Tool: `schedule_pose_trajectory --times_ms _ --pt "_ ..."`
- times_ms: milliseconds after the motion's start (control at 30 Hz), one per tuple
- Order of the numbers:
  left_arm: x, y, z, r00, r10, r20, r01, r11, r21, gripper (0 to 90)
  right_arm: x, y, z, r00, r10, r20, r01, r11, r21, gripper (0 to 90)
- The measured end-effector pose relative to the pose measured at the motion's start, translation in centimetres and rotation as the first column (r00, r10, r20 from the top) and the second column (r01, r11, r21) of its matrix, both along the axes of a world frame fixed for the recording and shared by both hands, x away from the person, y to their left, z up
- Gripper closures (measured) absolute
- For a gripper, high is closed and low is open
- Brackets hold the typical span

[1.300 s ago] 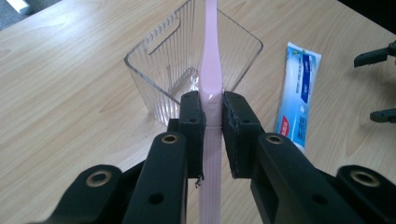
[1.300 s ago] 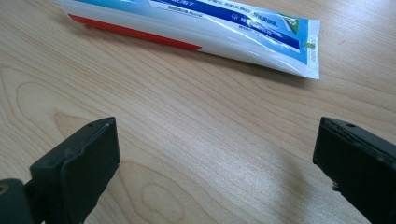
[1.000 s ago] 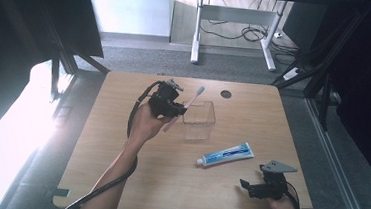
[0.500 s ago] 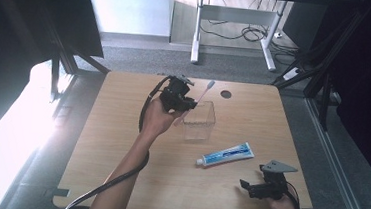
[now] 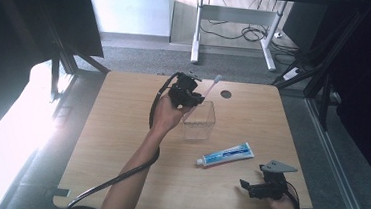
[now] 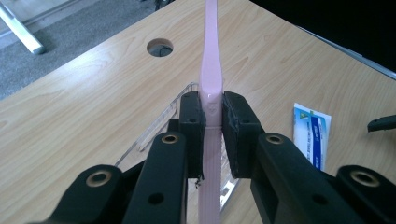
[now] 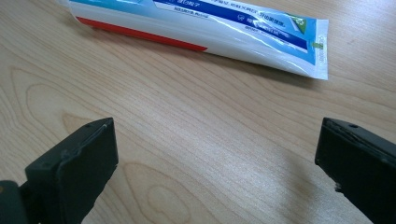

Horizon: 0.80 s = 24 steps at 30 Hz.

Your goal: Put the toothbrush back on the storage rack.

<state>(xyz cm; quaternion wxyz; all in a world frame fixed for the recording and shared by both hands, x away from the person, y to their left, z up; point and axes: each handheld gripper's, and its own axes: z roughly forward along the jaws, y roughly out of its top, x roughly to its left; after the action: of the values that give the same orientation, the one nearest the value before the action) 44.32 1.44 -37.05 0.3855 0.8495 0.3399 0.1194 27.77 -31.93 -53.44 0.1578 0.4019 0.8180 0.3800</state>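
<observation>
1. The left gripper (image 5: 187, 93) hovers over the far middle of the desk (image 5: 110, 143), its jaws clamped on the handle of a pink toothbrush (image 6: 211, 88). In the left gripper view the pads pinch the flat handle from both sides, with the neck running up and away.
2. The toothbrush tilts up toward the far right, its head above the far rim of a clear plastic cup (image 5: 200, 120) that stands just below the gripper.
3. The toothbrush looks light and stiff but thin and smooth. The grip on the wider part of the handle seems sound; a hold nearer the slim neck would likely let it swivel.
4. The cup looks light and easy to tip, so a knock from the handle could shove it.
5. The right gripper (image 5: 262, 187) rests at the near right of the desk, jaws wide apart and empty.
6. A toothpaste tube (image 7: 201, 28) lies flat between cup and right gripper, touching neither. It looks soft and slick; its middle or capped end seems the best hold.
</observation>
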Motion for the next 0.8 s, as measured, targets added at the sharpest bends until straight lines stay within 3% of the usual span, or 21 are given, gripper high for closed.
schedule_pose_trajectory --times_ms 800 --pt "1.3 -2.4 -3.5 0.9994 0.012 0.032 -0.013 0.9995 0.03 78.9 0.0 0.1 -0.1 1.0 0.004 -0.007 -0.004 1.0 -0.006 0.0"
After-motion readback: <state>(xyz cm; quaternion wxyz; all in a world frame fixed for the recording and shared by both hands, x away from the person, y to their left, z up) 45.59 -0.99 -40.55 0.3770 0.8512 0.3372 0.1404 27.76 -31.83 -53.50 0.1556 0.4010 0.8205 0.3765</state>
